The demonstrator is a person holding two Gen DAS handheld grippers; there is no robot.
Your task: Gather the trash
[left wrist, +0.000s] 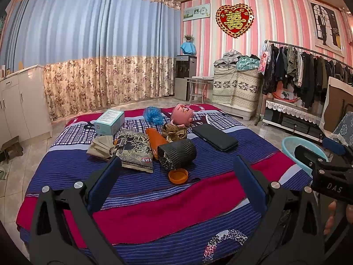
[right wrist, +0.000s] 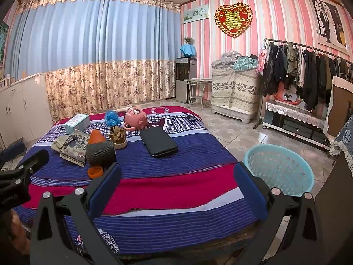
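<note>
Left gripper (left wrist: 176, 176): jaws apart, empty. Right gripper (right wrist: 176, 181): jaws apart, empty. Trash cluster on striped bed cover (left wrist: 220, 154), at 12 o'clock from left jaws, nearer left hand. Orange cap (left wrist: 178, 176): rigid plastic disc, closest. Black ribbed sleeve (left wrist: 177, 153): long axis 10-to-4. Teal perforated basket (right wrist: 279, 169): on floor at 1 o'clock from right jaws.

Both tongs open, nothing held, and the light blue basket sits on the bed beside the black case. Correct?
Not quite. The light blue basket stands on the tiled floor to the right of the bed, not on it; the right wrist view shows this. Both tongs are open and hold nothing.
</note>
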